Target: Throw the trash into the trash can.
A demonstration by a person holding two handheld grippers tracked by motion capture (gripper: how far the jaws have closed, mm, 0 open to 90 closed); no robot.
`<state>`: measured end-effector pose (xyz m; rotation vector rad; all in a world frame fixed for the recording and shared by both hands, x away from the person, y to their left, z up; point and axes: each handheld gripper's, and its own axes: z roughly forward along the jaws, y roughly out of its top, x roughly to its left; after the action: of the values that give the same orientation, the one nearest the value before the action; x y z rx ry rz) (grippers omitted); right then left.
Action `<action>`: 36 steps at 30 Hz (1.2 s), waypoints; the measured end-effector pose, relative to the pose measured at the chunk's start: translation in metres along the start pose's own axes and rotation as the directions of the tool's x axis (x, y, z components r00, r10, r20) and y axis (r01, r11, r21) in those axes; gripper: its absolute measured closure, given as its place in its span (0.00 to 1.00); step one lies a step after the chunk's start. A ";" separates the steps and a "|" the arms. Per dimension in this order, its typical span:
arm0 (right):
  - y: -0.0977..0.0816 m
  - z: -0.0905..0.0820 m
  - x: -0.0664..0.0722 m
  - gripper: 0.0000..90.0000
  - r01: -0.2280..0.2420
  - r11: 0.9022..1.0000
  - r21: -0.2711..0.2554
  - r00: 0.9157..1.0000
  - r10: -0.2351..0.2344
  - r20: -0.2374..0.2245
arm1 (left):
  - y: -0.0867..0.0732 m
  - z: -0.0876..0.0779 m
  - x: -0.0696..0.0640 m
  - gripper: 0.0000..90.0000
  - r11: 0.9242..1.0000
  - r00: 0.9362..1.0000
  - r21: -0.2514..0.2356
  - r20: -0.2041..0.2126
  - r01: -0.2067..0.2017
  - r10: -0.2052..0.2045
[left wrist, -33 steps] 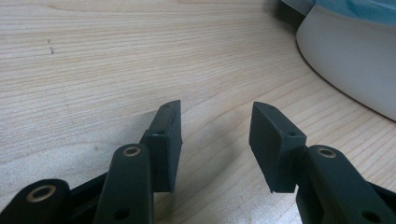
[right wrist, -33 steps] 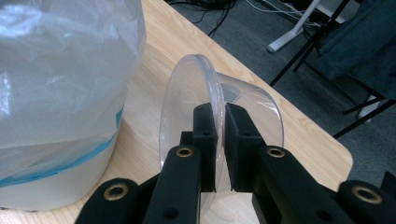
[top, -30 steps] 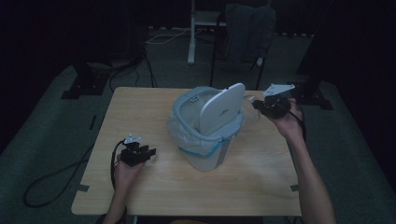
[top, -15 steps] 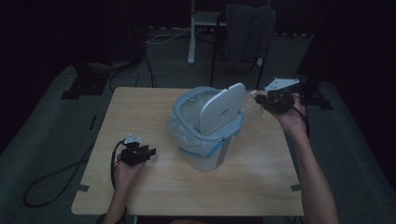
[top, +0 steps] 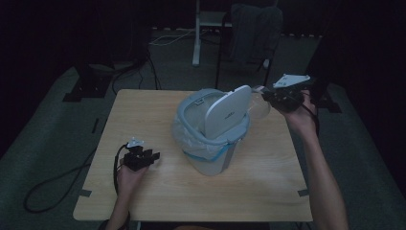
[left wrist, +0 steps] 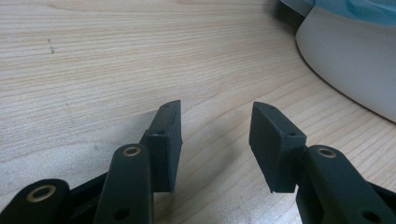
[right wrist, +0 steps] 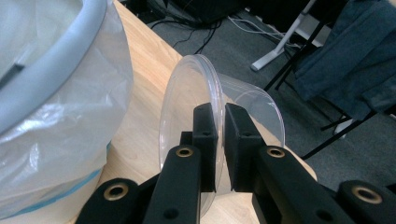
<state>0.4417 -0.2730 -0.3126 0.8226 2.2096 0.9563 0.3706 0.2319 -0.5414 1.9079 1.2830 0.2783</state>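
Note:
A white waste bin (top: 210, 153) with a clear bag liner stands mid-table, its white swing lid (top: 225, 112) tilted up on edge. My right gripper (top: 266, 97) hovers beside the bin's right rim, shut on the wall of a clear plastic cup (top: 258, 104). In the right gripper view the jaws (right wrist: 222, 114) pinch the thin rim of the clear cup (right wrist: 184, 107), with the bin's grey rim (right wrist: 56, 70) and bag (right wrist: 60, 140) to the left. My left gripper (top: 152, 156) rests low at the table's front left, open and empty (left wrist: 215, 126), the bin's base (left wrist: 345, 60) ahead to its right.
The wooden table (top: 143, 115) has bare room left of the bin and in front of it. Behind the table stand a chair with dark cloth (top: 253, 28), a white stand (top: 196, 33) and cables on the floor (top: 52, 187).
My right hand has lifted a little with the clear cup still pinched. The left hand has stayed where it was.

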 end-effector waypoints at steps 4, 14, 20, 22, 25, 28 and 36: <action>0.006 -0.004 -0.001 0.92 0.004 1.000 -0.010 1.000 -0.004 0.006 | 0.000 0.000 0.000 0.61 1.000 1.000 -0.003 0.001 0.002 -0.002; 0.018 -0.016 -0.006 0.92 0.014 0.999 -0.029 1.000 -0.013 0.025 | 0.000 0.000 0.000 0.61 1.000 1.000 -0.006 0.002 0.007 -0.007; 0.024 -0.020 -0.007 0.92 0.010 0.999 -0.045 1.000 -0.009 0.018 | 0.000 0.000 0.000 0.61 1.000 1.000 -0.006 0.003 0.006 -0.006; 0.026 -0.020 -0.006 0.92 0.011 0.999 -0.047 1.000 -0.010 0.017 | 0.000 0.000 0.000 0.61 1.000 1.000 -0.006 0.003 0.006 -0.006; 0.030 -0.022 -0.005 0.92 0.013 0.998 -0.054 1.000 -0.012 0.019 | 0.000 0.000 0.000 0.61 1.000 1.000 -0.006 0.003 0.007 -0.007; 0.035 -0.024 -0.005 0.92 0.020 0.998 -0.061 1.000 -0.019 0.021 | 0.000 0.000 0.000 0.61 1.000 1.000 -0.006 0.003 0.006 -0.006; 0.047 -0.028 -0.004 0.92 0.028 0.996 -0.084 0.999 -0.027 0.020 | 0.000 0.000 0.000 0.61 1.000 1.000 -0.006 0.004 0.007 -0.007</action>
<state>0.4391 -0.2615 -0.2588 0.7574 2.1440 1.0170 0.3706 0.2319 -0.5418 1.8975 1.2849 0.2748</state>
